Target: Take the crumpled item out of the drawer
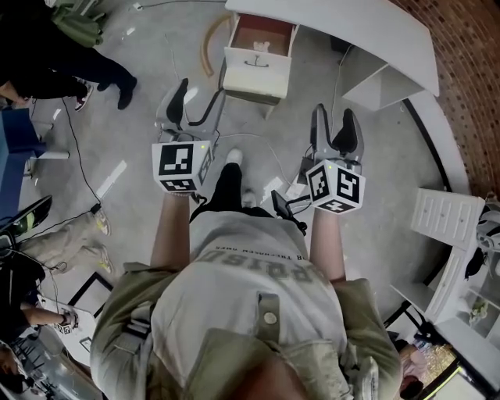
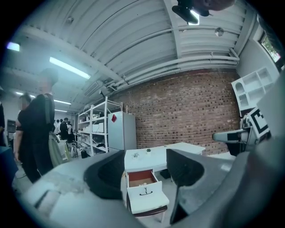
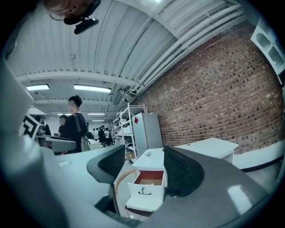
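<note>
The white drawer (image 1: 256, 69) stands pulled open a few steps ahead of me, showing a reddish-brown inside. A small pale crumpled item (image 1: 262, 45) lies in it. Both grippers are held up in front of my body, well short of the drawer. My left gripper (image 1: 195, 105) is open with nothing between its jaws, and so is my right gripper (image 1: 334, 125). In the left gripper view the drawer (image 2: 146, 195) and the crumpled item (image 2: 143, 181) show far off between the jaws of the left gripper (image 2: 144, 173). The right gripper (image 3: 142, 169) frames the drawer (image 3: 144, 196) the same way.
A long white desk (image 1: 336, 23) runs right of the drawer, against a brick wall (image 1: 461, 47). A curved wooden hoop (image 1: 209, 43) leans left of the drawer. People (image 1: 47, 55) stand at the left. A white shelf unit (image 1: 441, 226) is on my right. Cables cross the grey floor (image 1: 117, 117).
</note>
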Demonstrator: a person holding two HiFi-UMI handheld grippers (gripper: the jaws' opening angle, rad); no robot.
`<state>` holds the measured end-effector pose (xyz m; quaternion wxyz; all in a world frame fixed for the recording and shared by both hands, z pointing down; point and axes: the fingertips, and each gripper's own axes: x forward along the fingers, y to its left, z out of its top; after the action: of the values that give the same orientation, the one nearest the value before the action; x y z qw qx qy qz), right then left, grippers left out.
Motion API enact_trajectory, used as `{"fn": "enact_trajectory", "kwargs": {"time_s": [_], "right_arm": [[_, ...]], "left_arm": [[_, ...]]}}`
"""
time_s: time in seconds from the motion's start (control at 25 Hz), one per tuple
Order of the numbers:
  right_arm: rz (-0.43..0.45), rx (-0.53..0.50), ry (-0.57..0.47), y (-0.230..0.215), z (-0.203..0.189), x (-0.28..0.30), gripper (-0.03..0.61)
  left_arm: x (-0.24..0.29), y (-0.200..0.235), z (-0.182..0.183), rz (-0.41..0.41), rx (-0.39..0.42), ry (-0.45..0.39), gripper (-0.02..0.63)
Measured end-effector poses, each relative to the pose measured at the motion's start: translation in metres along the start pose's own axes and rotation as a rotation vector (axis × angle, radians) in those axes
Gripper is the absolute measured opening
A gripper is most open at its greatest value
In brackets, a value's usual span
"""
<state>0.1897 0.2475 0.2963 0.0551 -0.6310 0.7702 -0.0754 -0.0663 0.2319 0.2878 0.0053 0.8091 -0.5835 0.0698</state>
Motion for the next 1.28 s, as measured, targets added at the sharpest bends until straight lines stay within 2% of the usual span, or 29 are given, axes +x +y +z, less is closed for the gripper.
{"fn": "enact_trajectory", "kwargs": {"time_s": [0.24, 0.88, 1.28], "right_arm": [[-0.017, -0.005, 0.013, 0.004, -0.007, 0.054, 0.265], [-0.086, -0.016, -0.054, 0.013, 0.021, 0.2, 0.272], [-0.131, 0.023, -0.006, -0.014, 0.01, 0.233, 0.279]], "left_arm": [[0.053, 0.027, -0.006, -0.037, -0.013, 0.014, 0.308], [0.199, 0.103, 0.03, -0.156, -0.009, -0.044, 0.325], [0.24, 0.103, 0.008, -0.197, -0.037, 0.031, 0.334]]}}
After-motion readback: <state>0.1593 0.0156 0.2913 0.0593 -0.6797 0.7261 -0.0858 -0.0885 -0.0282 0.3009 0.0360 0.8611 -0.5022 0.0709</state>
